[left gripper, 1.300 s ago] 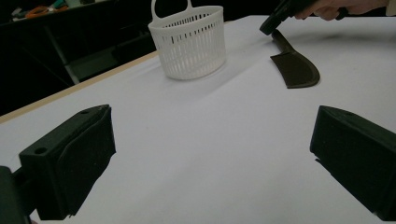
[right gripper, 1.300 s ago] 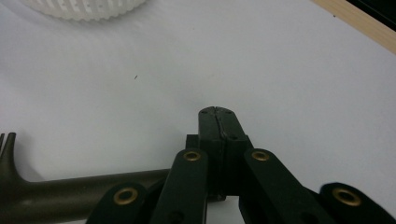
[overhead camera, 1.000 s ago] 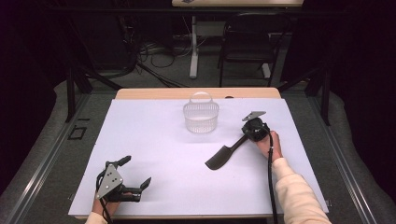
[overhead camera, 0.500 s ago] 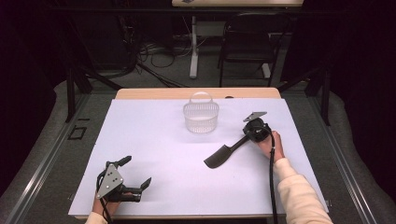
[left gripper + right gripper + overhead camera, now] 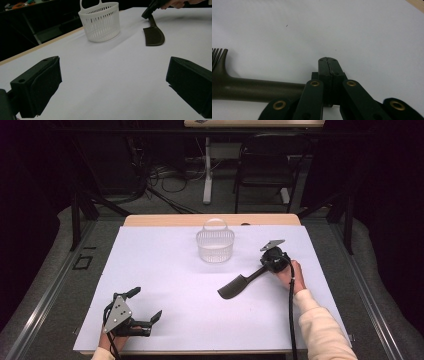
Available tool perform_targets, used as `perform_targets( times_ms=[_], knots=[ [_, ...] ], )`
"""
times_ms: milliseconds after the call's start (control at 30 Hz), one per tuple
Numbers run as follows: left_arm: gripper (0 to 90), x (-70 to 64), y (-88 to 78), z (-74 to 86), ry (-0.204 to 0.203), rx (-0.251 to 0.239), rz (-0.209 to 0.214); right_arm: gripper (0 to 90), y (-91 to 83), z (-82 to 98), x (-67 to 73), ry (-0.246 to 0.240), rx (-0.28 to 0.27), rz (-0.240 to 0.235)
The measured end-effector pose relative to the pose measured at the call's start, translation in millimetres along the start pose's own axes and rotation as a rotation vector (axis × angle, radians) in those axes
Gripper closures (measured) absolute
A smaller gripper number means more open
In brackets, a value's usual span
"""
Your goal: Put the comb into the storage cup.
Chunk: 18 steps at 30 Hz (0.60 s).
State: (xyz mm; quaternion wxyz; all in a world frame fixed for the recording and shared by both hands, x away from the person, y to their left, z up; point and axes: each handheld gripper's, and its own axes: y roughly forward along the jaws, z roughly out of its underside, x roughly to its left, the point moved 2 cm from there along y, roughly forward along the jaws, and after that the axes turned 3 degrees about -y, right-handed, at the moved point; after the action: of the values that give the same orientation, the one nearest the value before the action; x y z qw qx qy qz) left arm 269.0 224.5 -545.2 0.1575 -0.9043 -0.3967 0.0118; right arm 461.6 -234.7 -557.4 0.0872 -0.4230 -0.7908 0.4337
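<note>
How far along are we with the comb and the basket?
Done: the right tongs are shut on the comb handle. In hand: the comb, its toothed end still low on the table. Left: getting it to the white basket, likely its target. Left tongs rest open.

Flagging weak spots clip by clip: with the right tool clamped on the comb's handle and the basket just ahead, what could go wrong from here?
1. The right tool grips the comb at the very end of its handle, so the toothed head hangs far out; it may pivot or slip when lifted.
2. The white basket looks light and stands free; the long comb could knock or tip it going in.
3. The left tool rests open, far from the basket, and cannot steady it.
</note>
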Motion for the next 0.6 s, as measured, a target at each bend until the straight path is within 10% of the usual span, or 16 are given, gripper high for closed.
perform_targets(
  times_ms=[600],
  knots=[
    [0.3, -0.6, -0.6, -0.6, 0.008, 0.001, -0.001, 90.0, -0.8, 5.7, 1.4, 0.003, 0.037, -0.04]
  ],
)
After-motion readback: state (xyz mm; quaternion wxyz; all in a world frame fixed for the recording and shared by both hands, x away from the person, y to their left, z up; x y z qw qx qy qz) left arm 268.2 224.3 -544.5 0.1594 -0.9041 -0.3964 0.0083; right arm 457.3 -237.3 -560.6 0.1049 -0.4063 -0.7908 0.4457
